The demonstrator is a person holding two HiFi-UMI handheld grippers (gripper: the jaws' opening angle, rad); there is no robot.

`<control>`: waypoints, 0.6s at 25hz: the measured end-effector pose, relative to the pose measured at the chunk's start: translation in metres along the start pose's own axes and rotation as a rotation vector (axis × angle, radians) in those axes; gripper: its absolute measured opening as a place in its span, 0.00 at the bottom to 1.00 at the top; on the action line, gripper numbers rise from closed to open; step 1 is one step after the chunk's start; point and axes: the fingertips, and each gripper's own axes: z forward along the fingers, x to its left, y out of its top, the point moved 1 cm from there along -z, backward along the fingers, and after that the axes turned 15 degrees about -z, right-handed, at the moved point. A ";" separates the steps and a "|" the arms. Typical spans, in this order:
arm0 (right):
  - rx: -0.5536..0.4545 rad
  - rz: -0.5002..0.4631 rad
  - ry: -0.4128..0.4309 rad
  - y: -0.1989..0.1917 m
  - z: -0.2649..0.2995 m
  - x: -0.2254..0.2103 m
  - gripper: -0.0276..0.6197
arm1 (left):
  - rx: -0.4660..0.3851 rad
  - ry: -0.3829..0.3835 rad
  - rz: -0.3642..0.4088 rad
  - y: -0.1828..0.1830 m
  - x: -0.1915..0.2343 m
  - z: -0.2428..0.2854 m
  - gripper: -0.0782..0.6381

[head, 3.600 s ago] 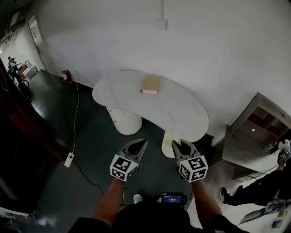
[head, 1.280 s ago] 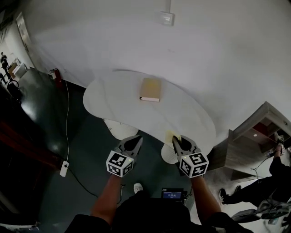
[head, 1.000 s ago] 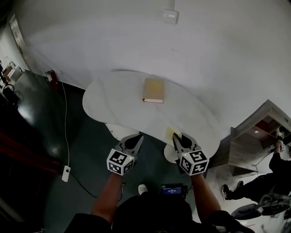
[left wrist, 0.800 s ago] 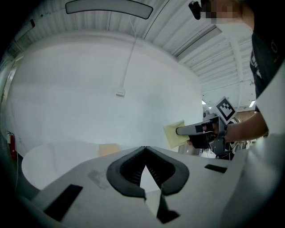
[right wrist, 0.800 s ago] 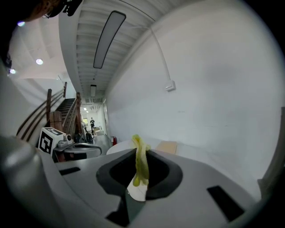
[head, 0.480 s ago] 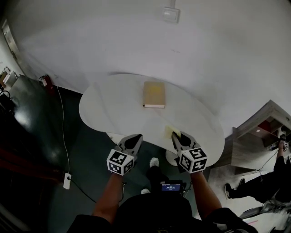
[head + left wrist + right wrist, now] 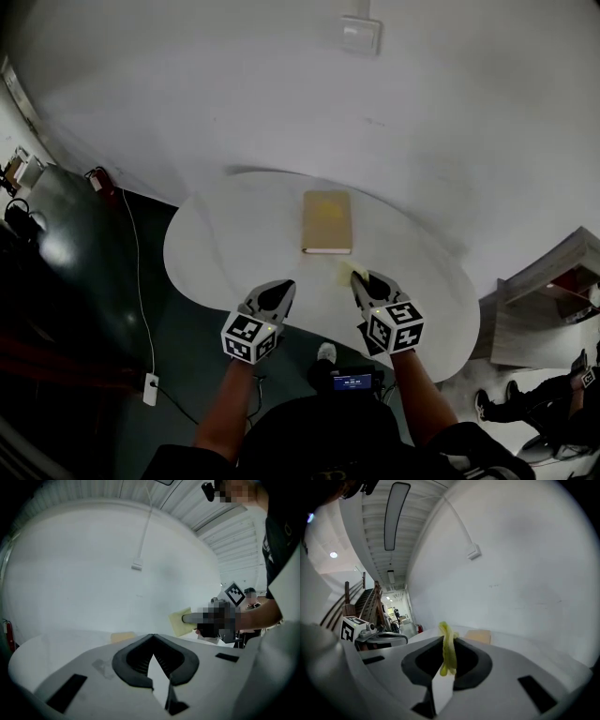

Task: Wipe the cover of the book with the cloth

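The book (image 7: pixel 327 221) lies closed and flat on the white desk (image 7: pixel 234 244), cover up, just ahead of the fingers of the right gripper (image 7: pixel 361 278) and ahead and to the right of the left gripper (image 7: pixel 279 289). A few seconds ago it was seen well ahead of both grippers, which were then held over the dark floor short of the desk. The gap has since been closed step by step, and both grippers are now carried over the near edge of the desk. The book itself does not appear to have been shifted on the desk.

The yellow cloth (image 7: pixel 446 656) is clamped between the fingers (image 7: pixel 468 660) of the right gripper, a bunched fold standing up out of them. The same grip is seen in each earlier head view, so nothing has been lost during the approach. In the left gripper view the cloth (image 7: pixel 180 622) is seen off to the right of the left fingers. The left fingers (image 7: pixel 136 656) are brought together at their tips with nothing held between them.

No contact between cloth and cover has been made yet; the cloth is near the book's near edge but apart from it. The approach is judged to be nearly finished and the wiping not begun. A short reach forward and down with the right gripper would be needed to lay the cloth on the cover. The left gripper could be used to steady the book.
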 end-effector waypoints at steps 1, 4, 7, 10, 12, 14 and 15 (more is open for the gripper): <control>0.001 0.005 0.002 0.003 0.009 -0.008 0.18 | 0.000 0.004 0.004 0.006 0.006 0.009 0.12; -0.002 0.019 0.007 0.012 0.033 -0.031 0.18 | 0.005 0.015 0.010 0.022 0.025 0.034 0.12; 0.000 0.036 0.011 0.016 0.053 -0.053 0.18 | 0.019 0.024 0.009 0.034 0.040 0.060 0.12; 0.003 0.060 0.017 0.016 0.067 -0.070 0.18 | 0.034 0.028 0.009 0.041 0.047 0.081 0.12; 0.008 0.071 0.017 0.015 0.074 -0.080 0.18 | 0.041 0.030 0.013 0.044 0.051 0.092 0.12; 0.006 0.084 0.017 0.016 0.082 -0.089 0.18 | 0.047 0.032 0.015 0.048 0.055 0.103 0.12; 0.004 0.091 0.018 0.016 0.086 -0.092 0.18 | 0.053 0.033 0.013 0.049 0.057 0.108 0.12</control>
